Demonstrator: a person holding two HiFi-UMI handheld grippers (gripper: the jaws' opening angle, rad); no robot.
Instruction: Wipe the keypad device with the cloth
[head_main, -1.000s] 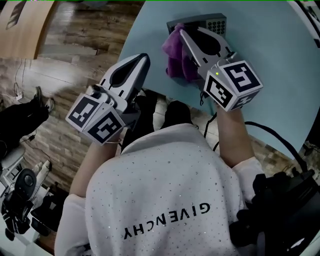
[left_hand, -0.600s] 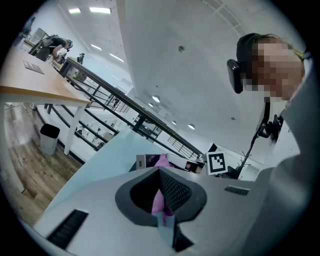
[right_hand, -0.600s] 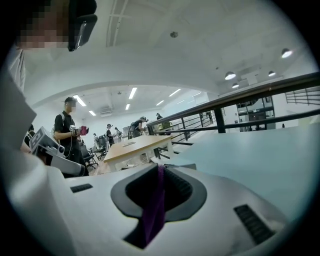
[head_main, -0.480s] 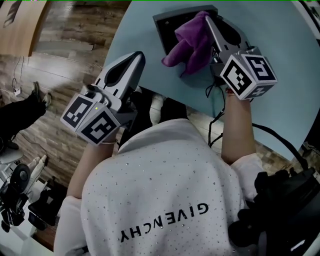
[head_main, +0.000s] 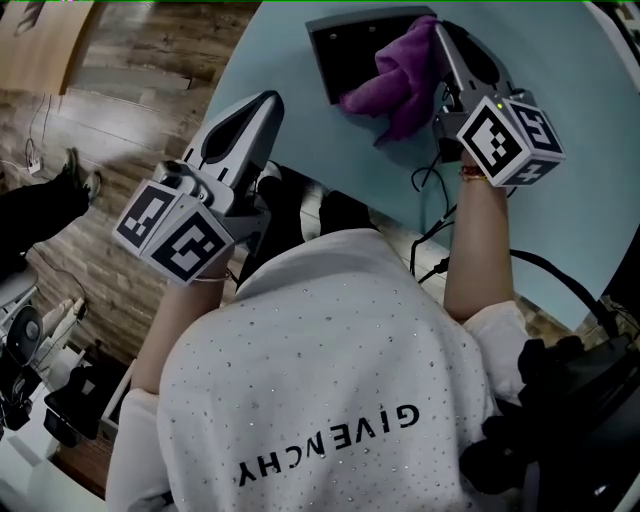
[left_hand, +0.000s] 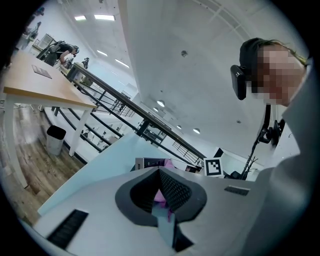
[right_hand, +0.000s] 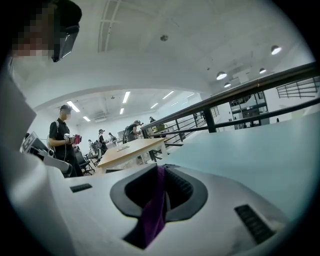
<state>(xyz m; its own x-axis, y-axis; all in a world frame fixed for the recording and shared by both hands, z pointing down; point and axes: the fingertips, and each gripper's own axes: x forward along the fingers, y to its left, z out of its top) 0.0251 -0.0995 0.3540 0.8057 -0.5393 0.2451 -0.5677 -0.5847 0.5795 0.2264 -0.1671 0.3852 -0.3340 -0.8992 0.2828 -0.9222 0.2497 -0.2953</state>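
Now, wiping stroke in hand. Right claw (head_main: 438, 28) pinches purple cloth (head_main: 395, 85), jaws pressed tight on a fold. Cloth hangs bunched over right part of dark keypad device (head_main: 340, 50), which sits near edge of pale blue surface (head_main: 570, 70). To do it well: lower until cloth spreads on device face, sweep across with light, even pressure, avoid shoving device. Left claw (head_main: 268, 100) pressed together, holds nothing, off surface edge; could steady housing.
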